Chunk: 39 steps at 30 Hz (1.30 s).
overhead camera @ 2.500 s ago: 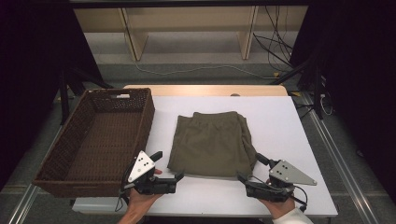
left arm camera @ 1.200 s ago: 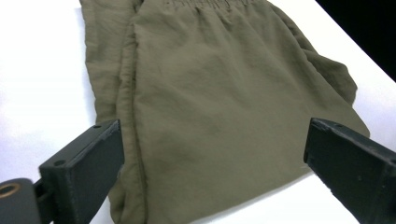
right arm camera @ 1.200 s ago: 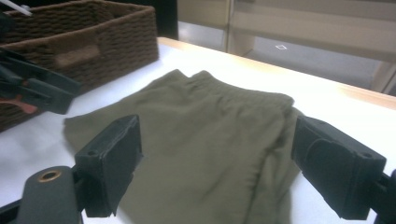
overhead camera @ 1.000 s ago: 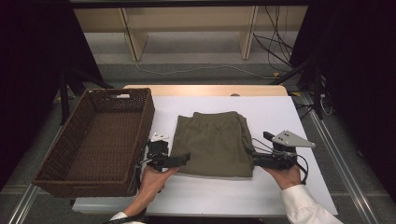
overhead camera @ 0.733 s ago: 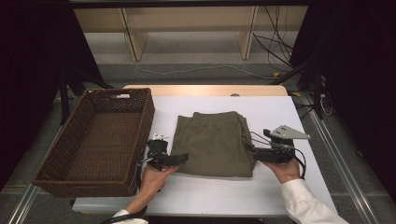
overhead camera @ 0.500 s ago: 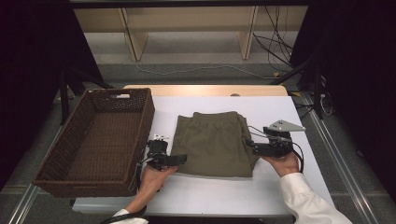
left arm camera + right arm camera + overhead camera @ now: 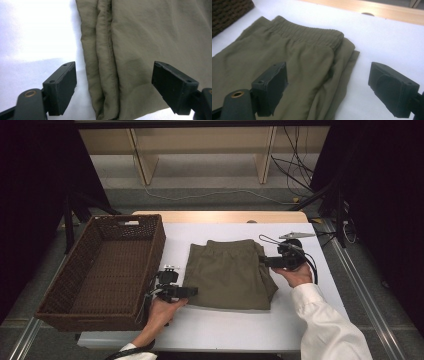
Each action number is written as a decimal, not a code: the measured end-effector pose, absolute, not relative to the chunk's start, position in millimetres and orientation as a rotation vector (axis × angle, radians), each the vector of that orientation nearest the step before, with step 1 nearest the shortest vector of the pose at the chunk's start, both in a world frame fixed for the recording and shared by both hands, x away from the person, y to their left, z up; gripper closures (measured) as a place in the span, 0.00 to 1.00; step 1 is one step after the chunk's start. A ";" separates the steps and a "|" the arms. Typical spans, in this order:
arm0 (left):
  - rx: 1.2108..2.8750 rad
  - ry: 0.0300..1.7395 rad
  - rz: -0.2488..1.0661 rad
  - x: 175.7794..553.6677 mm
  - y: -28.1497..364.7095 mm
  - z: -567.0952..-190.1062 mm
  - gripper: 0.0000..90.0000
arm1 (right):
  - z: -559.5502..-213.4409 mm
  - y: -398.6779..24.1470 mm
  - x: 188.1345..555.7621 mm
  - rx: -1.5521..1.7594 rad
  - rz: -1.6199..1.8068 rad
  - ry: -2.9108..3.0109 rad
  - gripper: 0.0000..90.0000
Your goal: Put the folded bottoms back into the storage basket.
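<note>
The folded olive-green shorts [image 7: 231, 274] lie flat on the white table [image 7: 320, 320], just to the right of the dark wicker basket [image 7: 100, 270], apart from its wall. Their elastic waistband [image 7: 308, 33] is on the side farthest from the person, and the folded layers stack along both side edges, which gives each tool a thick edge to bite on.

The left gripper [image 7: 192, 291] sits at the near left corner of the shorts, level with the table. In the left gripper view its jaws straddle the stacked left edge of the cloth [image 7: 105, 82]; they have just been closing, yet gaps still show between both pads and the fabric, so nothing is gripped yet.

The right gripper [image 7: 263, 261] is at the shorts' right edge, nearer the waistband than the left gripper's corner is. In the right gripper view its jaws stand wide apart, one above the olive cloth and the other over bare table, with the folded right edge [image 7: 347, 65] between them, and hold nothing.

With a tool at each side, the likely aim is to pinch both edges together so the folded bundle lifts without falling open, probably toward the basket, which stands empty.
</note>
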<state>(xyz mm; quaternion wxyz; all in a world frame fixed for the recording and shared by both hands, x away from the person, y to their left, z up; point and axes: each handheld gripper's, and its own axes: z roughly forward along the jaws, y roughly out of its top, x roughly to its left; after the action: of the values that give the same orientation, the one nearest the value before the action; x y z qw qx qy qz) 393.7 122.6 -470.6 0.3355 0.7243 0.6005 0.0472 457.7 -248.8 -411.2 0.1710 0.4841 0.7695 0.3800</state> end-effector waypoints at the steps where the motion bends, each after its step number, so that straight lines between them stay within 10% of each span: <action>1: 1.895 1.570 0.114 393.8 123.4 -471.3 0.24 | -413.3 -245.9 466.3 1.387 1.035 2.214 0.18; 16: 1.925 1.582 0.079 391.5 128.1 -472.9 0.27 | -428.4 -241.4 502.5 1.520 0.987 2.303 0.17; 39: 1.930 1.517 0.021 393.4 126.5 -479.5 0.82 | -452.7 -231.1 534.3 1.659 0.831 2.367 0.17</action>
<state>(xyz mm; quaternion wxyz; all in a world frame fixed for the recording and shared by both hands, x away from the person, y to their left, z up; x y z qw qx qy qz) 393.4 126.5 -479.5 0.3367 0.7402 0.5820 0.0082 534.3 -231.1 -452.7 0.0668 0.5504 0.7853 0.2756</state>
